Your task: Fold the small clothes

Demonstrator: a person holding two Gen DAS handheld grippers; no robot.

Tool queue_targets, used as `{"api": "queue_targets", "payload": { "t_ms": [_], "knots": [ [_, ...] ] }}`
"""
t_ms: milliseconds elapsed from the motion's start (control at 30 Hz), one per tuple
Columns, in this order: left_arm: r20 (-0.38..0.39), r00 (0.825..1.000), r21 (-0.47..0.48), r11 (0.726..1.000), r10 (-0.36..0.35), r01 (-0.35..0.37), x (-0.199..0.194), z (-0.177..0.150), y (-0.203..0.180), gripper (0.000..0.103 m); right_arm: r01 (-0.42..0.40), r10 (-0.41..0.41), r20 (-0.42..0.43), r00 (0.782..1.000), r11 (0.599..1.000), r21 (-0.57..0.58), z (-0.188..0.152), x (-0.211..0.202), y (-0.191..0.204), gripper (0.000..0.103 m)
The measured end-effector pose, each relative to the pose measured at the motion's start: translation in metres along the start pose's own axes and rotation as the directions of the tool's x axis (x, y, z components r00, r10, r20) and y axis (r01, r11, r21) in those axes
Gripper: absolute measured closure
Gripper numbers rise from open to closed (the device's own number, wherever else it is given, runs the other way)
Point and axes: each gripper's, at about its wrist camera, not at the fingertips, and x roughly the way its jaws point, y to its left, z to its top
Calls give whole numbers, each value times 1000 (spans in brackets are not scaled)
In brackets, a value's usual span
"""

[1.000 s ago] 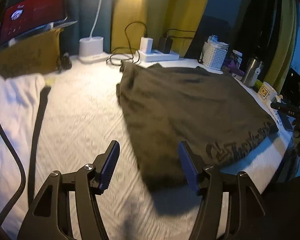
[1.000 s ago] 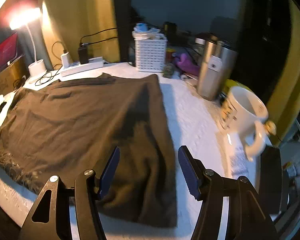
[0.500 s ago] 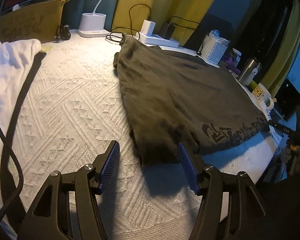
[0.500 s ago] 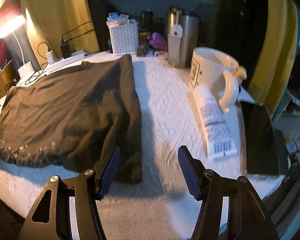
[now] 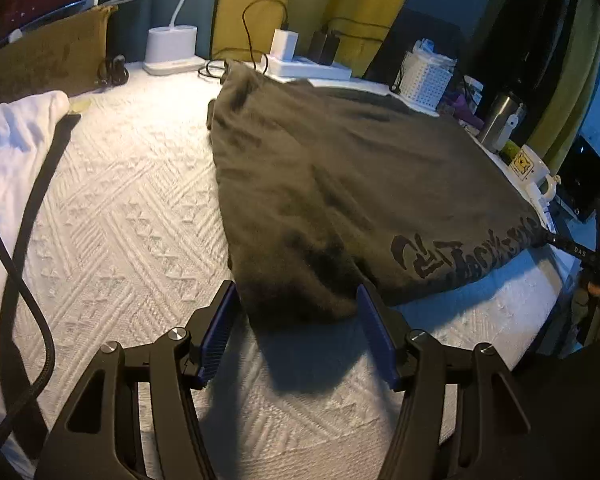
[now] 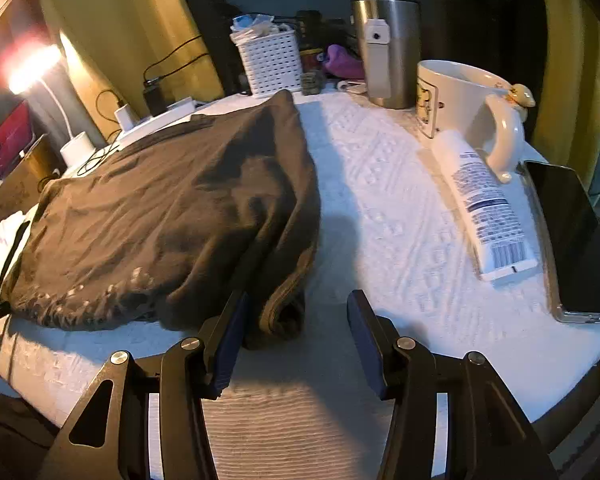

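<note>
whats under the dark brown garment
The dark brown printed garment lies on the white textured bedcover, which shows around its edges. Near the right gripper its corner looks doubled over. Anything beneath the middle is covered and cannot be seen.

A dark olive-brown garment is being seen spread flat and rumpled across the white textured tabletop. Dark lettering is being shown along its near hem, and its near right corner is being bunched into thick folds.

Parted left tongs straddle shirt corner.
</note>
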Motion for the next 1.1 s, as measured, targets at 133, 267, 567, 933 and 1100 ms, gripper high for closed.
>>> {"api": "queue_targets", "payload": {
  "t_ms": [133, 267, 567, 933, 1100],
  "knots": [
    [2, 1000, 5, 1000, -14, 14, 1, 1, -1, 42, -17, 17, 4, 1000, 1000, -2, -2, -1, 5, 50],
    [-12, 1000, 44, 999, 8, -7, 3, 2, -6, 43, -26, 26, 4, 1000, 1000, 12, -4, 2, 7, 50],
    [3, 998, 94, 994, 59, -59, -11, 9, -17, 92, -56, 55, 30, 998, 998, 3, -7, 7, 18, 89],
    [127, 990, 106, 991, 62, -76, -62, 34, -16, 94, 26, -19, 84, 996, 996, -80, 23, -27, 4, 98],
    [8, 997, 62, 995, 82, -83, -32, 10, 5, 94, 49, -47, 27, 999, 995, -85, 11, -10, -10, 98]
  ]
}}
